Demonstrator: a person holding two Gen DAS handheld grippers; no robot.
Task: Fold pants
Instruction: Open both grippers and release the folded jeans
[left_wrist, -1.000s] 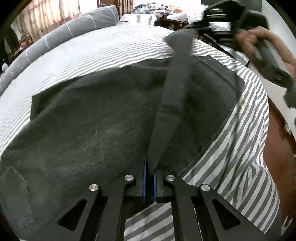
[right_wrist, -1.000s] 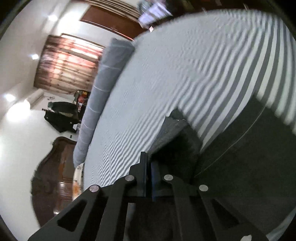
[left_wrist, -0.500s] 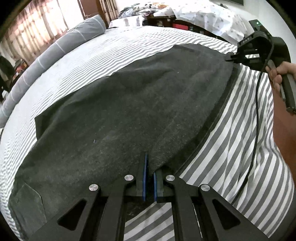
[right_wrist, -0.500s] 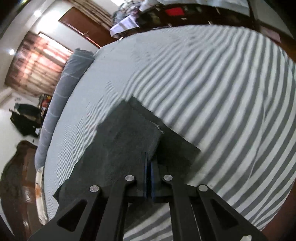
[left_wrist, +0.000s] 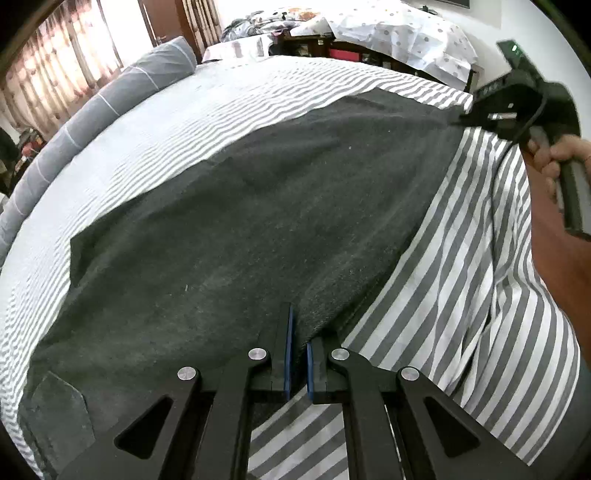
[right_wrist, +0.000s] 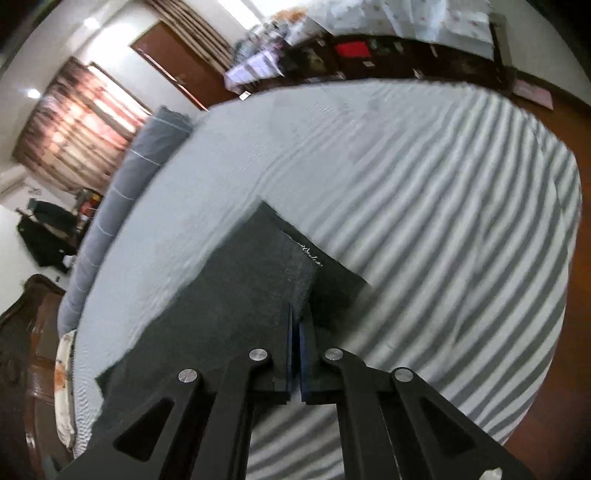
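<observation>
The dark grey pants lie spread on the striped bed sheet, near the bed's edge. One leg looks laid over the other, so they seem folded once the long way.

The left tongs pinch the near edge of the pants, with cloth squeezed between the blue pads. The right tongs are clenched on the pants too, at the far corner where one layer sits on another.

To do this step well, I think both tongs should pull the edge a little tight, so the cloth has no bumps. Then they should lay the top layer so its edges line up with the layer under it, and let go only when it rests flat.

A long grey bolster pillow lies far off across the bed, well apart from the pants.
</observation>
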